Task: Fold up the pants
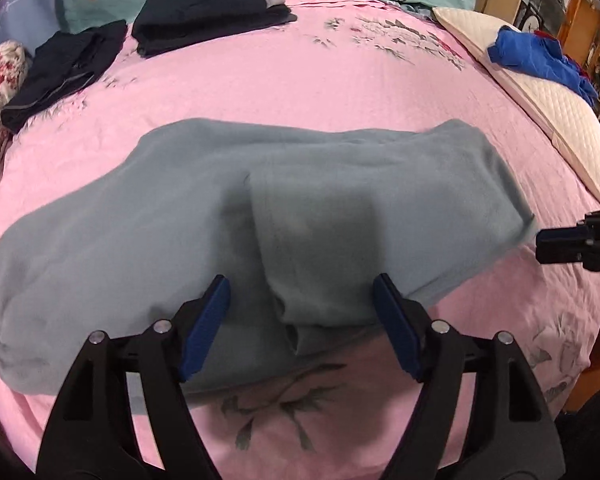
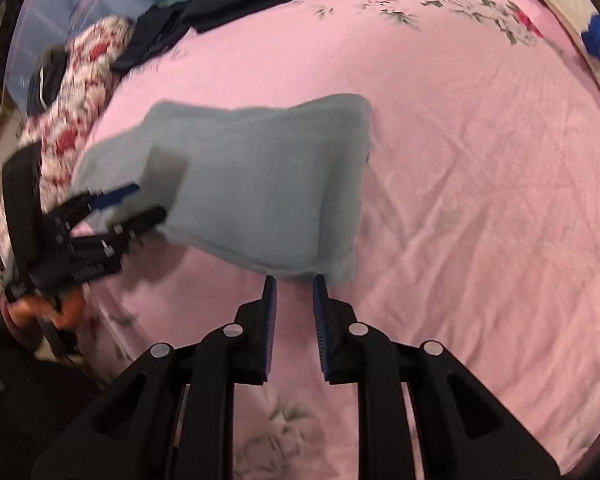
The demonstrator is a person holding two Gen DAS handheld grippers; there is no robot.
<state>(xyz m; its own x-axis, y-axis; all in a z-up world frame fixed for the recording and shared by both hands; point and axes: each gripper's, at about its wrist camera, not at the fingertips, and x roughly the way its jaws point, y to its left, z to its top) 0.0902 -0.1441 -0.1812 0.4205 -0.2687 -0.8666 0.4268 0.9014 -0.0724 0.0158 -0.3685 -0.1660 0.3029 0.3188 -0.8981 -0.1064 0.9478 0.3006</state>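
Grey-blue pants (image 1: 228, 216) lie folded across a pink bedsheet (image 1: 300, 80). My left gripper (image 1: 302, 290) is open and empty, its blue pads just above the near edge of the pants where a fold overlaps. My right gripper (image 2: 294, 282) is open with a narrow gap, empty, just short of the pants' near right corner (image 2: 260, 184). The left gripper also shows in the right wrist view (image 2: 140, 204), over the pants' left end. The right gripper shows in the left wrist view (image 1: 540, 246) at the right edge, beside the pants.
Folded dark clothes (image 1: 208, 12) and a second dark pile (image 1: 64, 72) lie at the far left of the bed. A white pillow (image 1: 560, 120) with blue cloth (image 1: 540, 56) lies at the right. A floral quilt (image 2: 80, 92) is bunched along the left edge.
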